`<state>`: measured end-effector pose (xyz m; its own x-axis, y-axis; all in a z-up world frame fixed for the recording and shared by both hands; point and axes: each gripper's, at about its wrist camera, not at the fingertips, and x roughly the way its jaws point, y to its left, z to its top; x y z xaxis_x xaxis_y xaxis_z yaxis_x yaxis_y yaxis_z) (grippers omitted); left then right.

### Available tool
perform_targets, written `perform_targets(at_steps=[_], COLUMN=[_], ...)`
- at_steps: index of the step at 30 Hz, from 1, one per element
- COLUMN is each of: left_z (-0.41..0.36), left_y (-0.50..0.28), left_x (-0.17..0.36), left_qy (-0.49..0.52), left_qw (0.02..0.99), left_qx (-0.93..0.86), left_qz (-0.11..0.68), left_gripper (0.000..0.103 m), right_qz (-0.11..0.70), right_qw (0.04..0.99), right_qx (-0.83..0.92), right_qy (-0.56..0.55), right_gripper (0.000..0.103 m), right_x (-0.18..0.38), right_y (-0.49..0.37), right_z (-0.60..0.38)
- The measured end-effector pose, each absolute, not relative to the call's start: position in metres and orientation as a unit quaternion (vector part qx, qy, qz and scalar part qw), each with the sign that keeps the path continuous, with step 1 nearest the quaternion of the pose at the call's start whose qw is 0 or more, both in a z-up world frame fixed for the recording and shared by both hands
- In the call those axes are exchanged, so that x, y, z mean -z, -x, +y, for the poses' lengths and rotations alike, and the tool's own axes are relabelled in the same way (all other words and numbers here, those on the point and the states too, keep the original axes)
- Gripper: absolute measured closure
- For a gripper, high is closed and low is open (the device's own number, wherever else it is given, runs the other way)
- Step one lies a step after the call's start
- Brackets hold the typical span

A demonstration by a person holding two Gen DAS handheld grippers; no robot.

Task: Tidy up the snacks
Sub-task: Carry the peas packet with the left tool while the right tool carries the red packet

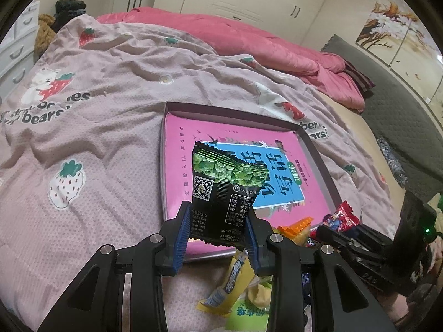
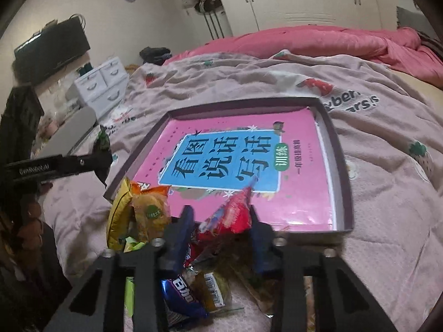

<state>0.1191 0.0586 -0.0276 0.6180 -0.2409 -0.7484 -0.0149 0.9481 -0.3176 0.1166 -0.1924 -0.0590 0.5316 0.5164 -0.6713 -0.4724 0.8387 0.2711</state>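
While the pink waffle-weave blanket (image 1: 110, 138) is wrinkling under a shallow cardboard tray (image 2: 343, 171), our left gripper (image 1: 218, 221) is clenching a glossy black green-pea packet (image 1: 221, 182) bearing a QR code above the tray's pink workbook (image 2: 290, 193). Our right gripper (image 2: 220, 218) is pinching a crinkly red wrapper (image 2: 235, 215) over the snack pile (image 2: 144, 215); one yellow sachet (image 1: 229, 285) is reading "Alpenliebe".

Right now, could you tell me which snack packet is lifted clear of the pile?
The black-and-green packet, held in the left gripper over the tray. The others lie heaped on the blanket.
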Motion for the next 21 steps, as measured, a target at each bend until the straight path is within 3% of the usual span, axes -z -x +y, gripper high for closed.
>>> perform_targets(at_steps=[12, 16, 20, 21], left_z=[0.064, 0.062, 0.06, 0.059], left_y=[-0.129, -0.136, -0.137, -0.137], left_x=[0.028, 0.03, 0.034, 0.034], left_qy=[0.156, 0.156, 0.155, 0.155], left_qw=[0.889, 0.888, 0.886, 0.885], left_qx=[0.06, 0.06, 0.062, 0.063], left_qz=[0.427, 0.428, 0.433, 0.433], left_gripper=[0.066, 0.066, 0.066, 0.066], right_qz=[0.315, 0.3, 0.34, 0.34], right_qw=[0.899, 0.904, 0.886, 0.885], right_qx=[-0.298, -0.295, -0.299, -0.3], right_qy=[-0.062, -0.07, -0.102, -0.108], right_gripper=[0.087, 0.087, 0.087, 0.08], right_x=[0.019, 0.009, 0.022, 0.022], right_y=[-0.116, -0.125, -0.13, -0.129], right_z=[-0.21, -0.217, -0.225, -0.227])
